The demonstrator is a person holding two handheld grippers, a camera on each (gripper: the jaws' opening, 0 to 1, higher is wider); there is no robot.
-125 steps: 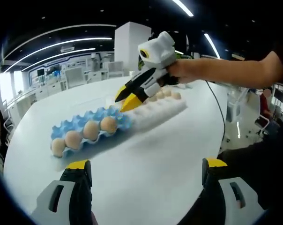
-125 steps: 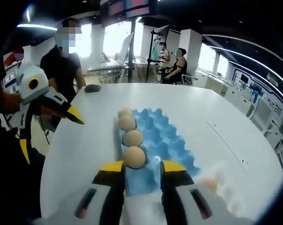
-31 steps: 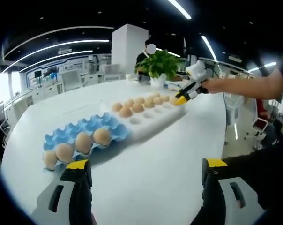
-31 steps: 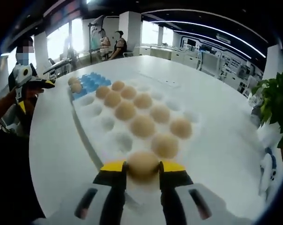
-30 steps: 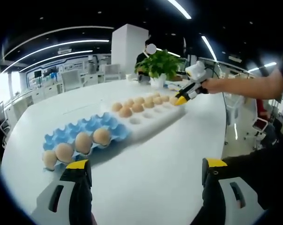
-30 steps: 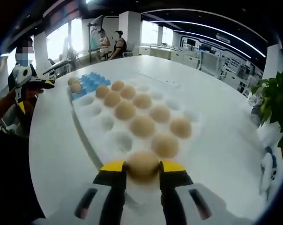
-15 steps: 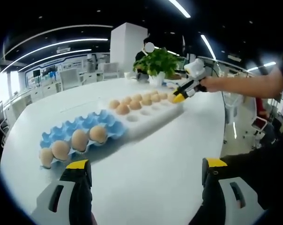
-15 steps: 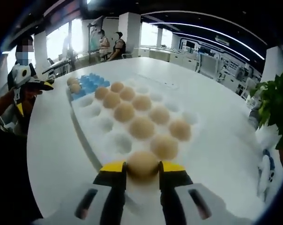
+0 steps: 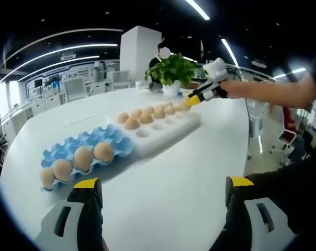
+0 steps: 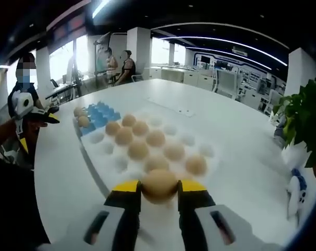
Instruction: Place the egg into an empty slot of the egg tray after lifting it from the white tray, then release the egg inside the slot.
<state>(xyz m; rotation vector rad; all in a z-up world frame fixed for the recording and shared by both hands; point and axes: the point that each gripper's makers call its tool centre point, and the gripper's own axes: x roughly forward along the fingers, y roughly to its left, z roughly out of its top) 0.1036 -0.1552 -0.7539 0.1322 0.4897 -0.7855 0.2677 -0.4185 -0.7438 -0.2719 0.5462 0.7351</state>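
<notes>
Left gripper [image 9: 160, 191]: it hovered low over the bare white table [image 9: 173, 167], jaws spread wide with nothing between them, near the blue egg tray [image 9: 87, 149].

Blue egg tray: it lay at the left end of the layout in the left gripper view. Three eggs [image 9: 77, 159] sat along its near edge; the cups behind them appeared empty. Its far end stood just beside, possibly touching, the white tray [image 9: 166, 124].

White tray: it held a run of brown eggs, with several cups vacant. In the right gripper view the same tray [image 10: 108, 162] lay ahead of and below the jaws, the blue tray beyond it.

Right gripper [image 10: 159, 191]: its jaws were closed on the egg [image 10: 159, 184], one yellow tip at each flank. From the left gripper view this gripper [image 9: 200, 94] hung above the far end of the white tray, and the egg appeared lifted clear of its cup.

Handling assessment: the egg was judged light, rigid, thin-shelled and brittle, with a smooth curved surface liable to slip or roll. The hold across the widest part was judged correct; pressure should be just enough to prevent slipping. Risk was judged greatest at set-down: the egg should be seated in a cup before the jaws part.
</notes>
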